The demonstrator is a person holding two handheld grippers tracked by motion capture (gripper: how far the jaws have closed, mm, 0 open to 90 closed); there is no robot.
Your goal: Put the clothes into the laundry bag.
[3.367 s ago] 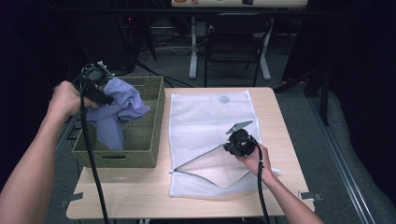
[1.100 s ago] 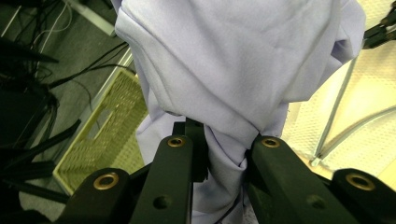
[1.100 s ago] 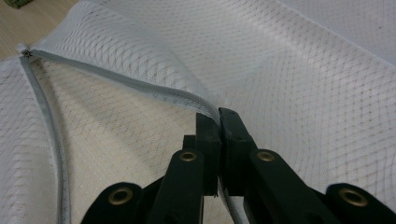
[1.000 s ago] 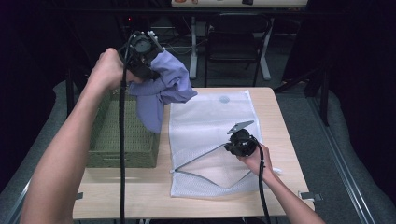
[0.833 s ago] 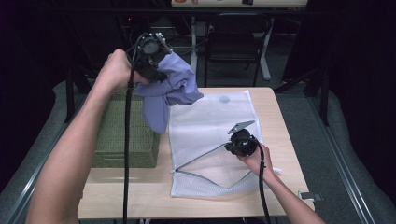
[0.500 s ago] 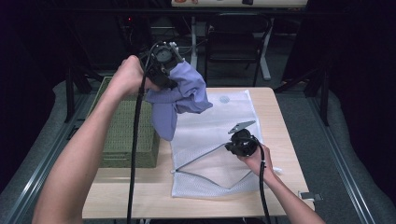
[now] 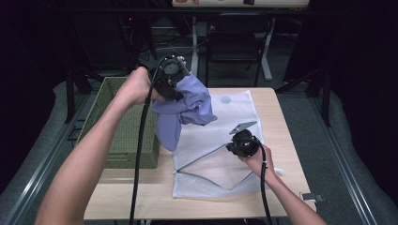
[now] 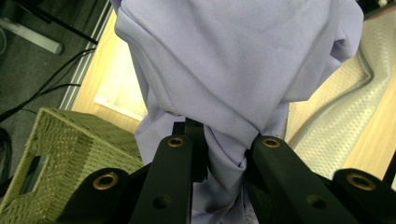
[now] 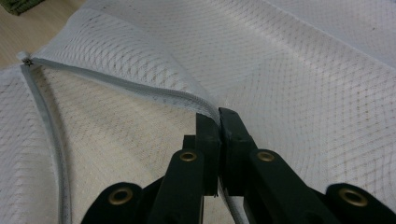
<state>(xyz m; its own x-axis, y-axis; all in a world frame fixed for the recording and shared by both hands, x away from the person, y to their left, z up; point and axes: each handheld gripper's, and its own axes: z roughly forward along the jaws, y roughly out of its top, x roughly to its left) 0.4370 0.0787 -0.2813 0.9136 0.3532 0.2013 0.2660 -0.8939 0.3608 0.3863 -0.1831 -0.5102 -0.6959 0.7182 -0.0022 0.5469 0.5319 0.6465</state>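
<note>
High view: left tongs carry the lilac garment clear of the green basket, above the mesh bag on the tabletop; bagging apparently remains. Left gripper view: tongs pinch bunched cloth. Right gripper view: right tongs clamp the bag's zipper edge, holding it open.

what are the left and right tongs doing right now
Left tongs: shut on the hanging lavender cloth garment.
Right tongs: shut on the zipper edge of the white mesh laundry bag, holding it open.

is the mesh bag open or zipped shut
Open. The right gripper pinches the mesh bag by its upper zipper edge and lifts it, leaving a wedge-shaped gap along the zipper.
</note>
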